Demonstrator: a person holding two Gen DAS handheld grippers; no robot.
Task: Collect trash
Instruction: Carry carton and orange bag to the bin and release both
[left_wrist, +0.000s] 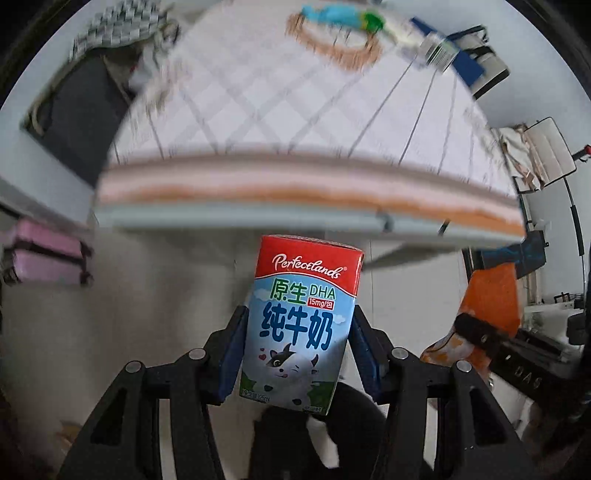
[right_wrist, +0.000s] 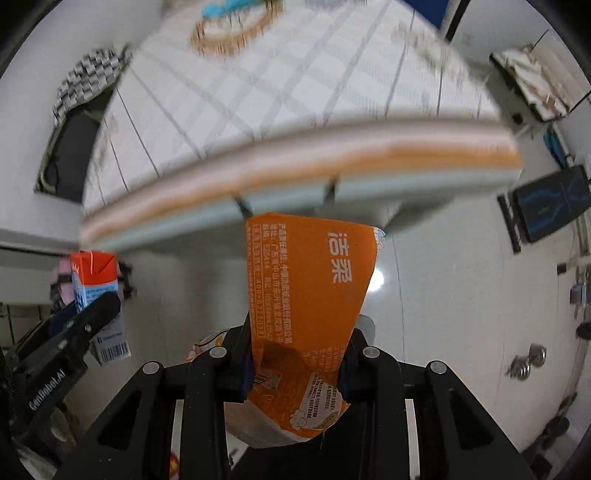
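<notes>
My left gripper is shut on a small milk carton with a red top and a cartoon cow, held upright above the floor in front of the bed. My right gripper is shut on an orange tissue packet with white lettering, held upright. In the right wrist view the left gripper and its milk carton show at the left. In the left wrist view the right gripper's black body and the orange packet show at the right.
A bed with a white quilted mattress fills the upper part of both views. A blue toy and an orange ring lie at its far end. A pink case sits at the left. The floor is pale tile.
</notes>
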